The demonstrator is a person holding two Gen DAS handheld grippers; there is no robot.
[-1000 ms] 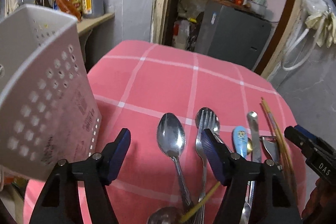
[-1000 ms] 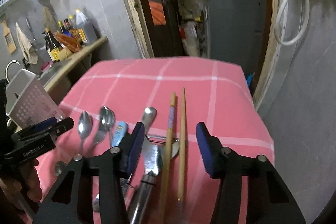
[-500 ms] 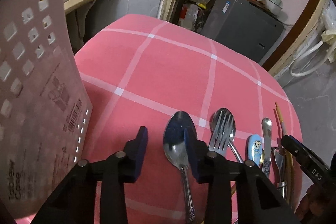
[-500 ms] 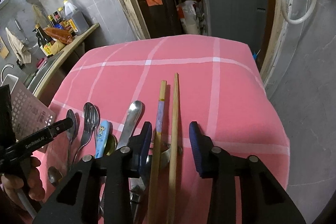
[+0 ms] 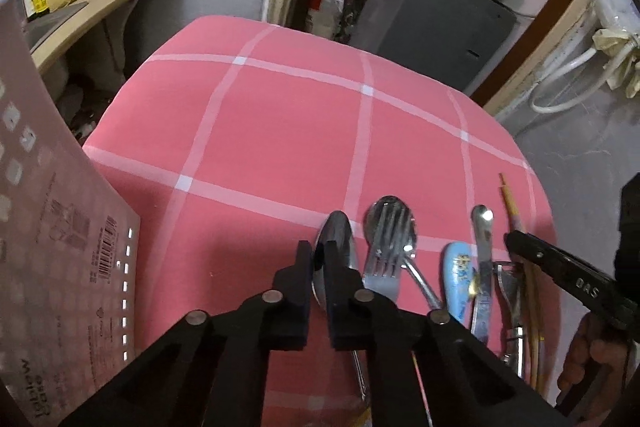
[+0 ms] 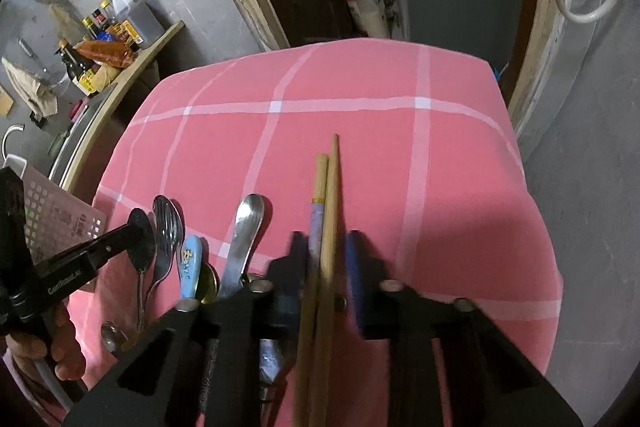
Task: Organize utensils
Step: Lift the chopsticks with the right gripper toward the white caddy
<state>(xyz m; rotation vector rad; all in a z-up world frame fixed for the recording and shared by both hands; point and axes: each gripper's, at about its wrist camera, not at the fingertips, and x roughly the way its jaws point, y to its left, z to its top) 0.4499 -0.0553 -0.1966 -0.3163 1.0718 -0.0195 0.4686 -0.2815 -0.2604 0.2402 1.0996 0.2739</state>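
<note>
Left wrist view: the left gripper (image 5: 318, 261) has narrowed from wide apart a second ago to a thin gap, and its jaws now sit on either side of the spoon (image 5: 335, 241) at the bowl's near end; whether the pads actually touch metal I cannot tell. The camera has also dropped lower and closer over the pink cloth (image 5: 280, 131). The rack (image 5: 52, 251) stands just to the left, and the fork (image 5: 386, 247) lies just right of the spoon. Judgement: a pickup of the spoon is under way, rack the likely goal. The tool is pitched steeply down, fingers pointing away along the spoon. Right wrist view: the right gripper (image 6: 324, 259) has likewise closed in from wide to a moderate gap, straddling the two chopsticks (image 6: 326, 211), which lie side by side and touching between the jaws; a sliver of space shows at the right pad (image 6: 354, 259), so no firm grip yet. The frame is slightly blurred, suggesting motion. The gripper is tilted down and aligned lengthwise with the sticks.
</note>
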